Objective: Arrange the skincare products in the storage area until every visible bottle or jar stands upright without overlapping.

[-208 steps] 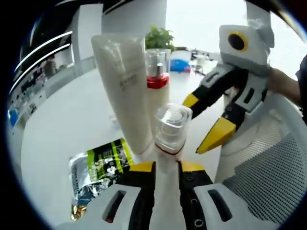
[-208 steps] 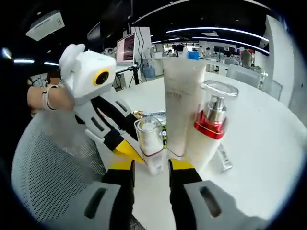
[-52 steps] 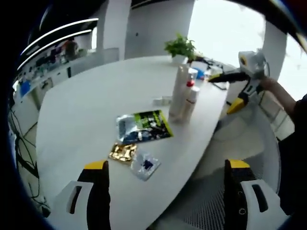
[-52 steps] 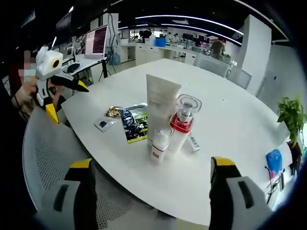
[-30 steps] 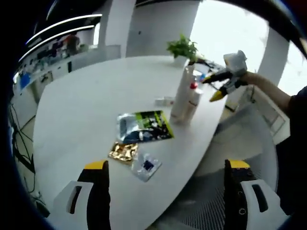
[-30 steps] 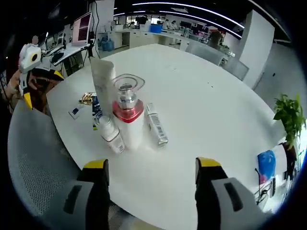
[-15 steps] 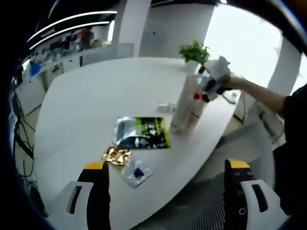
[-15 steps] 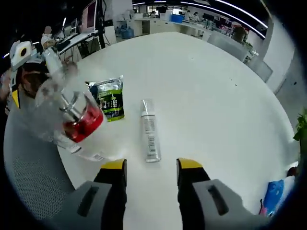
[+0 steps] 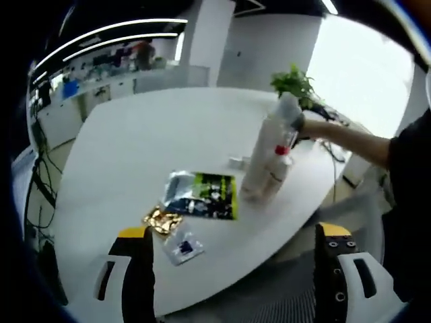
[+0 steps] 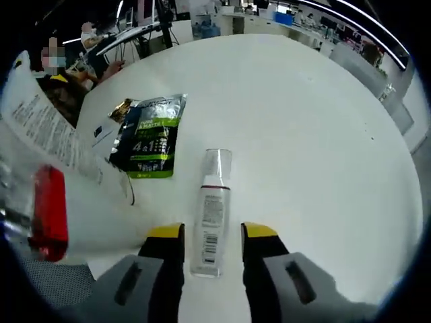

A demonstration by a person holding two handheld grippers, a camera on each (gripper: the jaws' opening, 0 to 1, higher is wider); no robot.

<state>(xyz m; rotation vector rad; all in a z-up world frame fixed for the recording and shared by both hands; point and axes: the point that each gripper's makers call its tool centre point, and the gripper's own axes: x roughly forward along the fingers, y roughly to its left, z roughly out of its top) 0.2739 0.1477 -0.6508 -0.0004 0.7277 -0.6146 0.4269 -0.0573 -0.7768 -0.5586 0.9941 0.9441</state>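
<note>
The round white table (image 10: 303, 108) carries all the products. In the left gripper view a tall white tube (image 9: 264, 151) stands upright near the table's right edge, with a red-collared pump bottle (image 9: 275, 176) touching it on the right; both appear close at the left edge of the right gripper view. A green and black sachet (image 10: 147, 138) lies flat to the left of them, with a gold packet (image 9: 161, 220) and a small clear packet (image 9: 182, 247) nearer the table edge.

The one product not yet upright is a small bottle (image 10: 211, 212) with a clear cap, lying on its side, cap pointing far. The right gripper (image 10: 211, 232) is spread open, one jaw on each side of the bottle's base end, not yet closed. The left gripper (image 9: 231, 232) is wide open, empty, well apart from the products.

Judgement: close squarely on the bottle's body, lift, rotate base-down, and set it beside the standing pair without knocking them.

Readable writing: "4 & 1" on the sachet. The bottle's label and the tube's print are too small to read.
</note>
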